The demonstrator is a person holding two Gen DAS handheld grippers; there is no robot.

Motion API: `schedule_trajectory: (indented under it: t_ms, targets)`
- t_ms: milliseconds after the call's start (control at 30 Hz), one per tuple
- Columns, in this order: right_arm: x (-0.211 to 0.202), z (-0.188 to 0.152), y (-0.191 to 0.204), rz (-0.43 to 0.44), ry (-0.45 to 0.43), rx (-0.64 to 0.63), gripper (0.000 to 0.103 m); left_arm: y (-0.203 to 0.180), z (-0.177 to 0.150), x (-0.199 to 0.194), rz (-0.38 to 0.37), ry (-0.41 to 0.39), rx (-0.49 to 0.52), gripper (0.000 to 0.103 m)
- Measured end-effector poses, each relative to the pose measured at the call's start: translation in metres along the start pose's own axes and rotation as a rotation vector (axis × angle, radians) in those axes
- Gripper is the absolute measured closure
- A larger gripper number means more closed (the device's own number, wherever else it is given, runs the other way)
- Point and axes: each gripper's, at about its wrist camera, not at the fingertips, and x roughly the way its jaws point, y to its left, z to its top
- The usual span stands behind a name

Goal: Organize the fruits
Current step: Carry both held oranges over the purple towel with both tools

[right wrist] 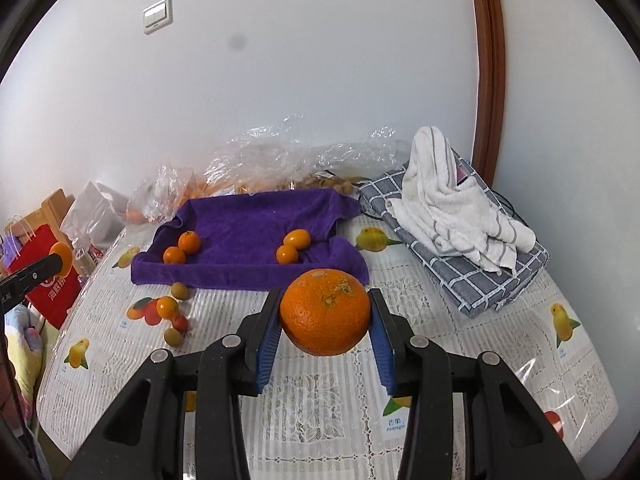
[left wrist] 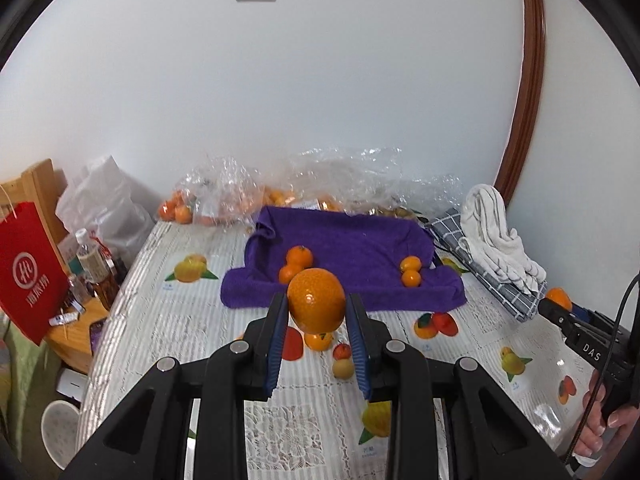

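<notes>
A table [right wrist: 460,360] covered in a lace-patterned plastic cloth printed with fruit pictures carries everything. Toward its far edge lies a rumpled purple towel [right wrist: 256,224] with raised sides; two small oranges [right wrist: 182,249] sit at its left end and two more [right wrist: 293,246] at its right end. Behind it, against the wall, lie crinkled clear plastic bags [right wrist: 256,156] with orange fruit inside. By the far right corner a grey checked cloth [right wrist: 472,276] is folded flat with a crumpled white striped towel [right wrist: 452,200] on top.

The right gripper [right wrist: 325,312] is held above the table's middle, its blue-padded fingers [right wrist: 267,344] pinching a large round orange [right wrist: 325,312] from both sides, stem scar up. The left gripper [left wrist: 317,306] is likewise clamped on a smaller, smooth orange [left wrist: 317,306], lifted clear of the cloth in front of the purple towel's near edge.

On the table before the towel's left end lie loose small fruits [right wrist: 173,316]: one orange, one red and two pale green.
</notes>
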Motion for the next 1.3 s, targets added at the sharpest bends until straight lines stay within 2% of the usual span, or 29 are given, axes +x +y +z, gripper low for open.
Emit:
schedule_trajectory:
  t_ms: [333, 567, 767, 1000, 1300]
  targets:
    - [0.009, 0.017, 0.011, 0.009, -0.011, -0.03, 0.062, 0.003, 0.006, 0.01, 0.002, -0.02, -0.005, 0.075]
    - [0.035, 0.027, 0.019, 0.026, 0.011, -0.037, 0.062, 0.015, 0.009, 0.039, 0.012, 0.024, -0.036, 0.075]
    - [0.072, 0.039, 0.023, 0.055, 0.046, -0.031, 0.062, 0.031, 0.014, 0.071, 0.001, 0.065, -0.083, 0.075]
    - [0.131, 0.059, 0.026, 0.074, 0.091, -0.037, 0.062, 0.044, 0.029, 0.113, 0.03, 0.114, -0.103, 0.075]
    - [0.196, 0.086, 0.031, 0.096, 0.114, -0.063, 0.062, 0.04, 0.051, 0.169, -0.011, 0.175, -0.108, 0.075]
